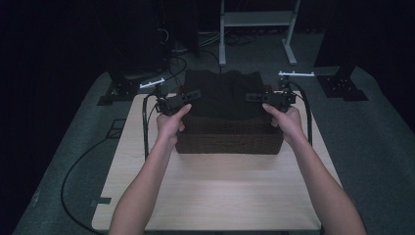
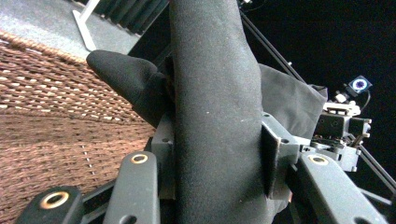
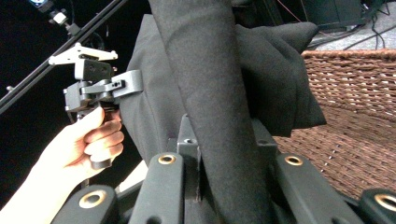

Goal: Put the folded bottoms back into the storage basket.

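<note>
Your left gripper (image 1: 188,96) and right gripper (image 1: 255,98) each clamp a thick fold of the black cloth (image 1: 222,93), which hangs spread between them over the wicker basket (image 1: 230,139) on the table (image 1: 210,196). The likely trouble — the lower edge may catch on the basket's far rim or bunch on one side if one hand drops faster than the other. A fold could also slip out of a jaw, since the bunches are bulky. The cloth looks matte, heavy and soft — rolled tight between the jaws, loose and creased beyond them.
</note>
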